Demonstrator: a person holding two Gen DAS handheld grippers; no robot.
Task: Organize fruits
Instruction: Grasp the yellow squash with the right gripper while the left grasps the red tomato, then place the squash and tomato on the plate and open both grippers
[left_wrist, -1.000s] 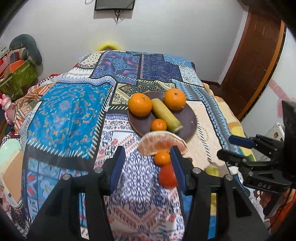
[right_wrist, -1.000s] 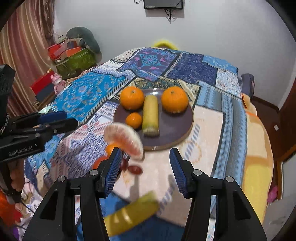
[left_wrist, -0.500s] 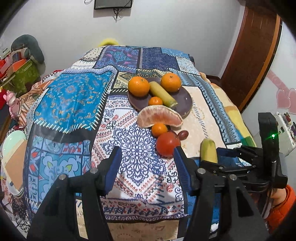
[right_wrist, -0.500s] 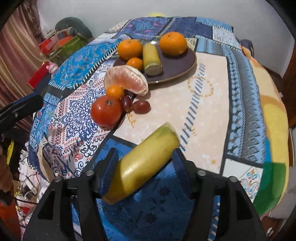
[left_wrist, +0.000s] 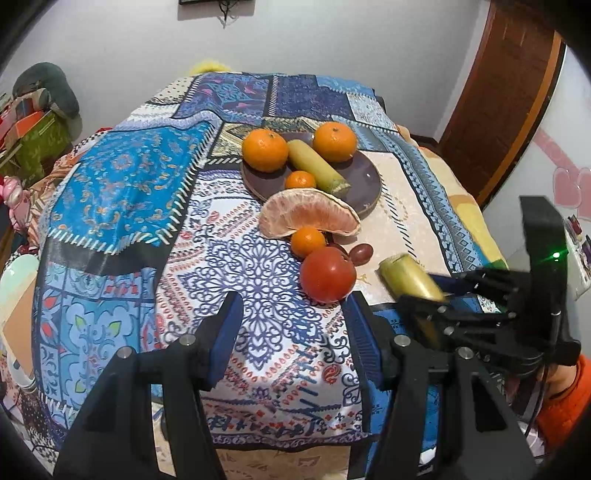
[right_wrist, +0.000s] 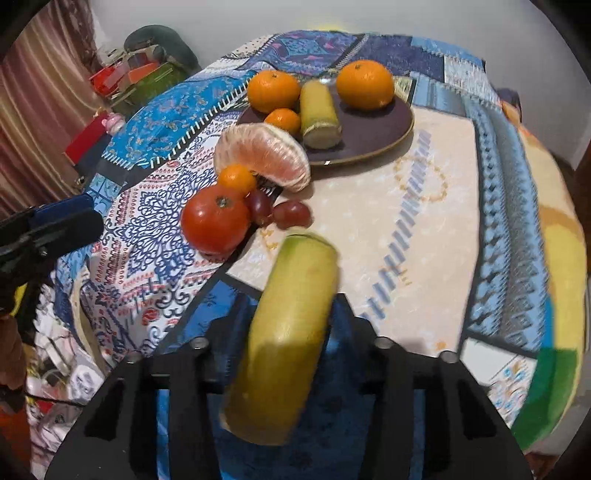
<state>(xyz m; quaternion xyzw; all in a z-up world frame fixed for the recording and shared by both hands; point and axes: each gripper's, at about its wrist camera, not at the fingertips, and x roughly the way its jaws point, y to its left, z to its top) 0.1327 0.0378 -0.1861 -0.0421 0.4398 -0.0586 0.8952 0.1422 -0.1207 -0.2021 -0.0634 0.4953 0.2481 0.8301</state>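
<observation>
Sugarcane piece (right_wrist: 291, 332) — a yellow-green cut length — sits clamped between the fingers of the right gripper (right_wrist: 291, 321), raised off the patterned bedcover (left_wrist: 122, 192) near its front edge; a second ago it lay loose on the cloth ahead of spread fingers, and half a second ago the gripper had only just straddled it. The lift means one more item looks ready to travel to the dark plate (left_wrist: 364, 181), where two oranges (left_wrist: 265, 150), a small mandarin (left_wrist: 300, 180) and a matching cane piece (left_wrist: 317, 168) already rest. Left on the cover, just short of the plate: a peeled pomelo segment (left_wrist: 309, 218), a second small mandarin (left_wrist: 307, 242), a tomato (left_wrist: 328, 274) and what appear to be two dark grapes (right_wrist: 291, 214), bunched together. The left gripper (left_wrist: 293, 328) hangs above the cloth, fingers spread and holding nothing — the tomato just beyond its right fingertip. Free plate space lies on the right side.
</observation>
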